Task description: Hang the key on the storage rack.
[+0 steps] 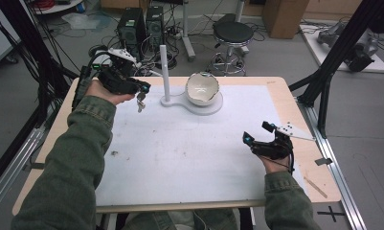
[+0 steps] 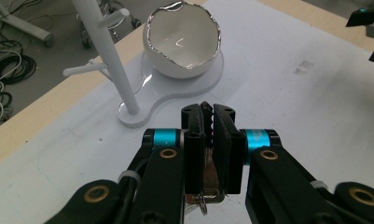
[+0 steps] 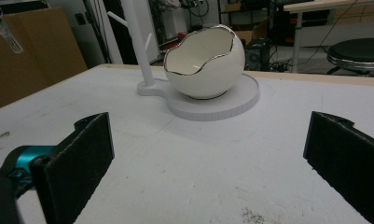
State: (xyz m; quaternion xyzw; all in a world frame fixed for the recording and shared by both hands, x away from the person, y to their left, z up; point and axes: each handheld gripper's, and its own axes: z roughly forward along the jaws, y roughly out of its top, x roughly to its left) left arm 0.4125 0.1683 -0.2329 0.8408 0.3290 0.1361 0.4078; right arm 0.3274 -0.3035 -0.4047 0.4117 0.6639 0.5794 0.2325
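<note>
Hand-held grippers: two. The left hand-held gripper (image 1: pixel 142 89) is up in the air over the far left part of the worktop (image 1: pixel 180 158). The right hand-held gripper (image 1: pixel 256 134) is low, near the right edge of the worktop.
Left hand-held gripper: its jaws are squeezed tight on a bunch of keys (image 1: pixel 141 100).
Right hand-held gripper: its jaws stand wide apart with nothing between them.
Keys: one small bunch. The top is pinched between the left jaws. The rest hangs down under them, above the worktop and not touching it.
Which way the keys point: the long side runs up and down, with the loose end at the bottom. In the left gripper view a bit of metal and a ring (image 2: pixel 202 201) show just under the jaws.
Stand: one white stand (image 1: pixel 166 101) with a tall pole (image 1: pixel 164 72) and little pegs (image 2: pixel 82 71). It is just past the left jaws, a bit to their right in the high view.
Bowl: one white bowl (image 1: pixel 202 88) shaped like a cracked egg, with a shiny rim. It sits on the round part of the stand, ahead of both hand-held grippers.
Bowl opening: it tips toward the person.
</note>
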